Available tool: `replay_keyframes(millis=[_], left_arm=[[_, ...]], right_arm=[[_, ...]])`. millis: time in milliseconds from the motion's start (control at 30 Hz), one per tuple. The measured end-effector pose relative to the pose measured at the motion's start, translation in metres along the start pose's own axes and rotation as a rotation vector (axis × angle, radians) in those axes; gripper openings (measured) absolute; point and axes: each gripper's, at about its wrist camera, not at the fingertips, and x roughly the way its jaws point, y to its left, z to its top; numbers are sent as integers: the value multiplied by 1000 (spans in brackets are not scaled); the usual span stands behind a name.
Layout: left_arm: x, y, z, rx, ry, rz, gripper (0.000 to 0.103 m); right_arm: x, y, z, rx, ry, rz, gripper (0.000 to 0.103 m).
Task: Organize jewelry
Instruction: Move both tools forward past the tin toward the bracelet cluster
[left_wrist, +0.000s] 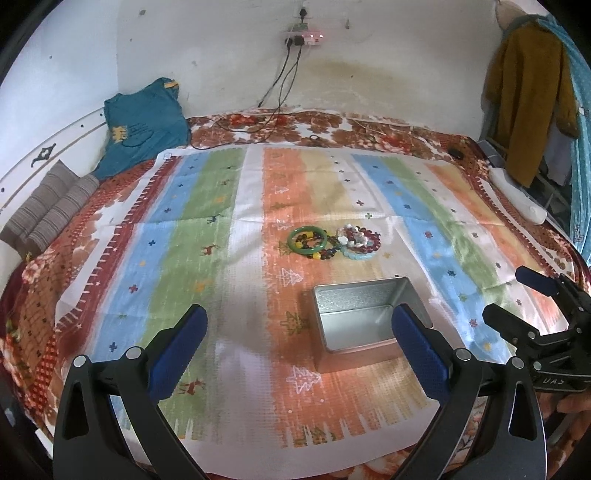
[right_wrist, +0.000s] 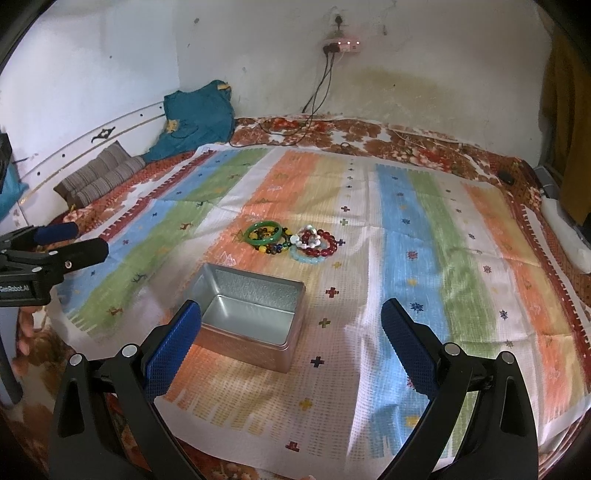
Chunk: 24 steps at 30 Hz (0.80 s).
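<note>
A pile of bracelets lies on the striped cloth: a green bangle (left_wrist: 307, 239) (right_wrist: 263, 232) over dark and yellow beads, beside red, white and pale blue bead bracelets (left_wrist: 359, 238) (right_wrist: 316, 242). An open, empty metal tin (left_wrist: 365, 314) (right_wrist: 248, 311) sits nearer to me than the pile. My left gripper (left_wrist: 301, 341) is open and empty, low over the cloth, its right finger by the tin; it also shows in the right wrist view (right_wrist: 75, 240). My right gripper (right_wrist: 290, 341) is open and empty, to the right of the tin; it also shows in the left wrist view (left_wrist: 511, 295).
The striped cloth (right_wrist: 424, 258) covers a floral bedspread (left_wrist: 332, 125). A teal garment (left_wrist: 142, 122) and striped pillows (left_wrist: 48, 210) lie at the far left. Cables (left_wrist: 273, 110) hang from a wall socket. Clothes (left_wrist: 528, 96) hang at the right, a white object (left_wrist: 517, 195) below them.
</note>
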Motion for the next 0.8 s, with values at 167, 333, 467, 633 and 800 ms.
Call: replay_keyframes(millis=[167, 333, 467, 633, 800], left_arm=[[3, 3, 1, -17, 17, -6, 98], [8, 1, 1, -5, 43, -7, 98], [10, -1, 0, 5, 53, 2, 98], [11, 1, 1, -4, 57, 30, 98], [13, 7, 6, -22, 54, 30, 98]], right_arm=[[1, 1, 0, 9, 8, -6, 99], [6, 4, 7, 17, 19, -7, 99], [9, 2, 10, 17, 25, -4, 99], [9, 2, 11, 19, 25, -3, 99], [11, 2, 13, 21, 28, 2, 99]])
